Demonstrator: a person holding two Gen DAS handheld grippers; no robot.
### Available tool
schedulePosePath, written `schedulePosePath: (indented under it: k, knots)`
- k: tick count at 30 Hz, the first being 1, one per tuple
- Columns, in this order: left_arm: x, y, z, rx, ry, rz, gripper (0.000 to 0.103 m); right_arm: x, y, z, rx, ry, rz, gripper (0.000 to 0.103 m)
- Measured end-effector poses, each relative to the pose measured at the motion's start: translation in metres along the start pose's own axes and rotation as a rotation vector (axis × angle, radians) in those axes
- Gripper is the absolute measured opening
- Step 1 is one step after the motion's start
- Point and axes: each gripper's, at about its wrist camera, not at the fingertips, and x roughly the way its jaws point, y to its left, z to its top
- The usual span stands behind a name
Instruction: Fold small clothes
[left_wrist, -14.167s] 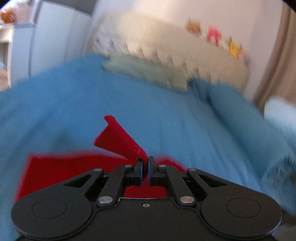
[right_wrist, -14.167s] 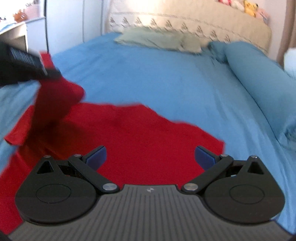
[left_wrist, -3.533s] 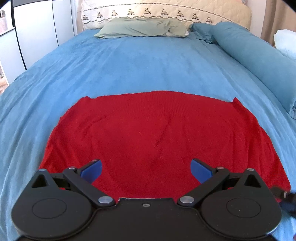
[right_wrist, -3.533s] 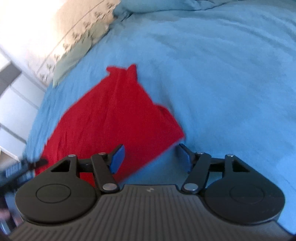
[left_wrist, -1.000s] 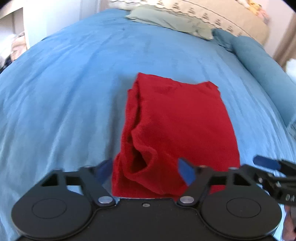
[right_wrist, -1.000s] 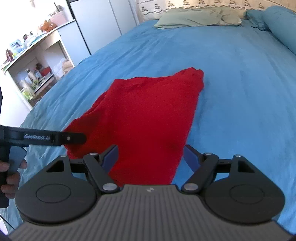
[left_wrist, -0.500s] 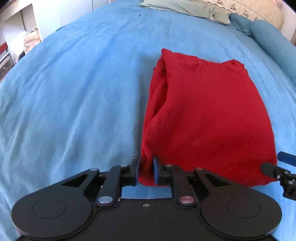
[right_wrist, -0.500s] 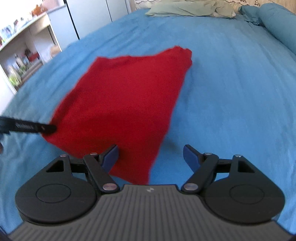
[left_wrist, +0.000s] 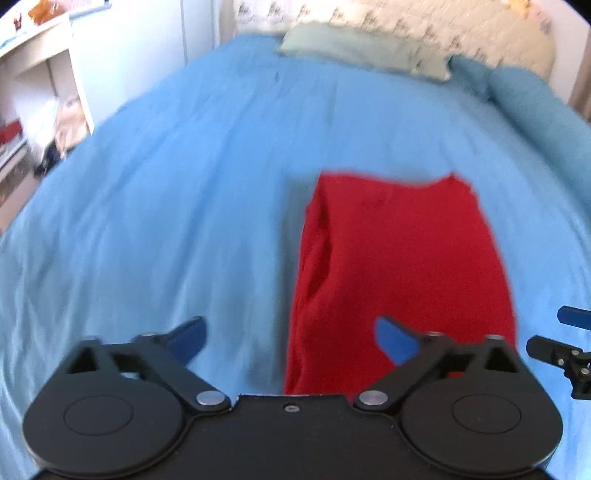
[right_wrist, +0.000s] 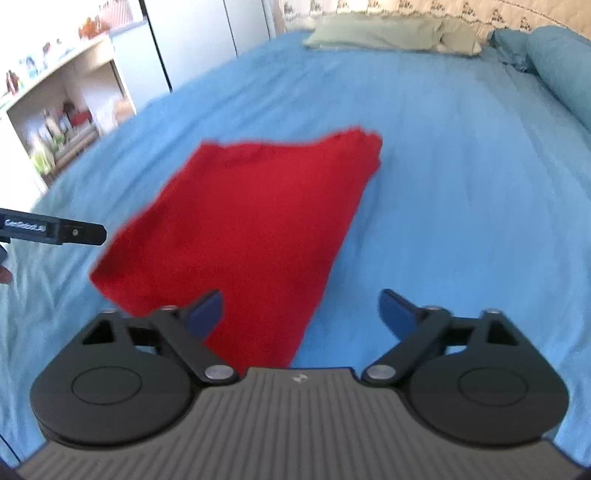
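Half a second on, left gripper (left_wrist: 290, 338) has released the red garment (left_wrist: 402, 266).

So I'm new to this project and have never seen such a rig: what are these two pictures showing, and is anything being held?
A person holds two hand tools, each with a two-finger gripper and a fisheye camera looking along its fingers. One picture is from the left gripper, the other from the right gripper. Both are open and hold nothing. A folded red knit garment lies on the blue bedspread, with a pale green pillow far behind. Each gripper appears at the edge of the other's view.
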Motion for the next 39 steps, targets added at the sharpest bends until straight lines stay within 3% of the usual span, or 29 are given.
schedulePosePath:
  k: [2,5,10,14,21,22,23,26,28,30,33,39]
  knots:
    - [0.003,0.001,0.018,0.002,0.001,-0.050,0.103,-0.004,-0.007,0.015,0.012,-0.016,-0.008,0.103]
    - [0.026,0.005,0.038,-0.027,0.059,-0.111,0.103,0.006,-0.020,0.035,0.047,0.033,-0.025,0.103]
    - [0.077,0.014,0.048,-0.092,0.139,-0.206,0.099,0.035,-0.048,0.044,0.200,0.094,0.036,0.103]
    - [0.101,0.011,0.046,-0.102,0.184,-0.254,0.081,0.059,-0.058,0.038,0.281,0.137,0.076,0.103]
    - [0.122,0.010,0.046,-0.089,0.207,-0.283,0.078,0.092,-0.059,0.027,0.371,0.142,0.132,0.100]
    - [0.124,0.012,0.047,-0.091,0.212,-0.293,0.075,0.095,-0.059,0.028,0.385,0.138,0.142,0.100]
    - [0.126,0.013,0.048,-0.095,0.213,-0.309,0.067,0.098,-0.061,0.030,0.406,0.133,0.163,0.100]
    - [0.124,0.011,0.049,-0.086,0.216,-0.356,0.040,0.109,-0.060,0.038,0.425,0.138,0.207,0.072]
    - [0.118,0.005,0.050,-0.059,0.205,-0.341,0.033,0.114,-0.056,0.043,0.412,0.150,0.209,0.052]
    - [0.110,0.002,0.050,-0.051,0.193,-0.324,0.029,0.112,-0.050,0.046,0.385,0.141,0.195,0.043]
    - [0.094,-0.007,0.052,-0.029,0.157,-0.305,0.027,0.096,-0.038,0.050,0.329,0.095,0.170,0.037]
    - [0.042,-0.028,0.048,0.019,0.099,-0.321,0.026,0.047,-0.026,0.056,0.269,0.016,0.159,0.036]
